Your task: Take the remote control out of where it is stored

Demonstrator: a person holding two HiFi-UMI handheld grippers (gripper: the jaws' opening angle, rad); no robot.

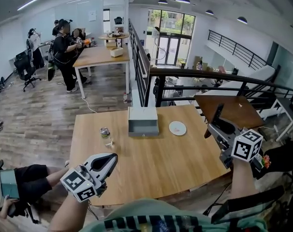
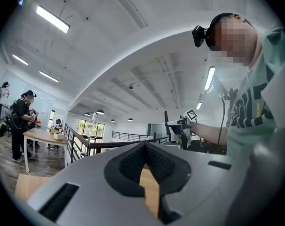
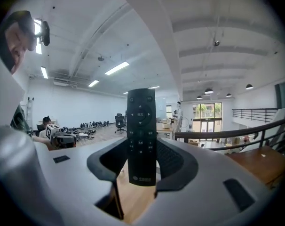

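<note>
My right gripper (image 1: 218, 127) is off the table's right edge, raised and shut on a black remote control (image 1: 217, 114) that sticks up out of its jaws. In the right gripper view the remote (image 3: 141, 133) stands upright with its buttons facing the camera, its lower half clamped between the pads of the right gripper (image 3: 141, 160). My left gripper (image 1: 106, 163) hovers over the table's near left corner. Its jaws meet at the tips with nothing between them, as the left gripper view shows (image 2: 145, 149). The grey drawer box (image 1: 142, 121) sits at the table's far middle.
On the wooden table (image 1: 151, 163) a white plate (image 1: 177, 128) lies right of the drawer box and a small bottle (image 1: 106, 136) stands to its left. A black railing (image 1: 209, 79) runs behind the table. People stand at a far table (image 1: 100, 54).
</note>
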